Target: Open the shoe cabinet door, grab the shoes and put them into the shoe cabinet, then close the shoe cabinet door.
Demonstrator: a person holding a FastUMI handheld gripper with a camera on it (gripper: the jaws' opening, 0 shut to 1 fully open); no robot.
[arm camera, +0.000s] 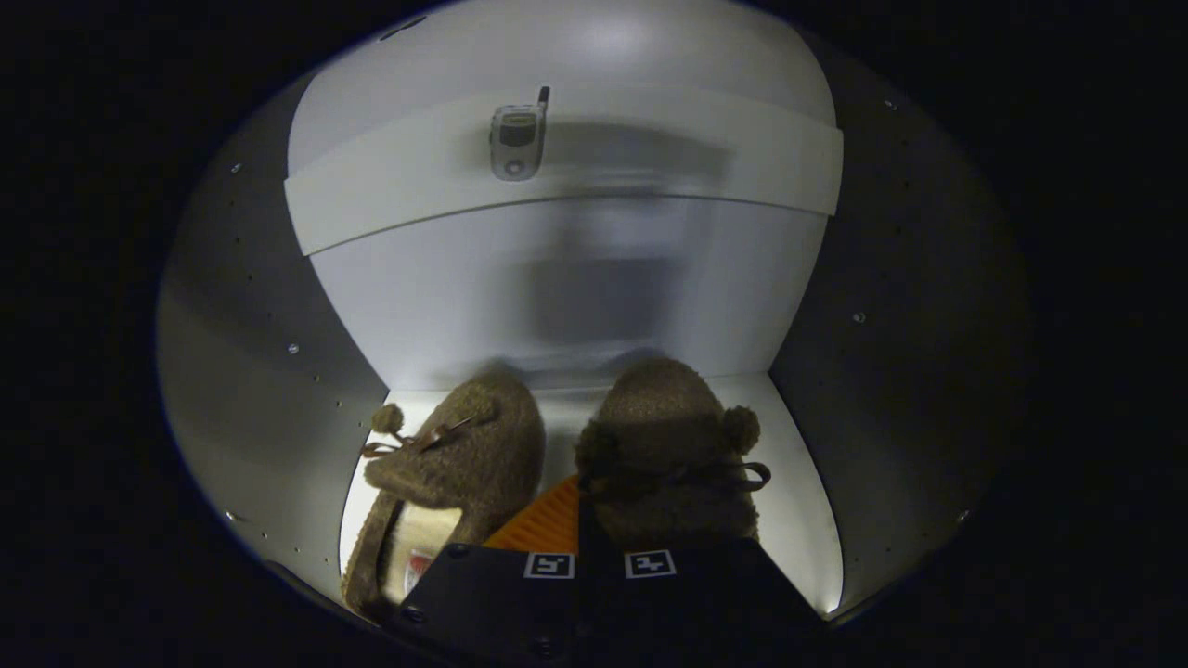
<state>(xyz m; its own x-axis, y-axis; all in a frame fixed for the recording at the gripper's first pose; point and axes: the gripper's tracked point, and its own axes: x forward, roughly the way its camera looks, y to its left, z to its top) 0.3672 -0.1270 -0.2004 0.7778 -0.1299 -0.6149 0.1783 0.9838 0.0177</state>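
Shoes, a pair of fuzzy brown slippers, already lie inside the shoe cabinet [241,371], side by side on its bottom shelf [798,501], toes pointing toward the far back panel. The left slipper [464,455] leans a little to the left and shows its pale insole at the near end; the right slipper [664,445] sits straighter, its lace bow across the top. Your tool [594,529] is right at their heels, and its fingers sit close together around the inner edge of the right slipper, with an orange ribbed surface showing just to the left of that spot. The near end is dark and crowded, so you cannot tell for sure whether both fingers are pressing on the slipper or merely resting beside it. What matters for your coming move is that both slippers lie straight ahead of the tool, long axes running near to far, in line with the fingers. Judging from that, placing looks nearly done: once the fingers spread, you would draw straight back toward yourself along that same line, not sideways, or you risk dragging the right slipper out by its heel. Above, an upper shelf [390,195] carries a small phone [517,139], well apart from the slippers. Closing the door comes after you clear the opening.
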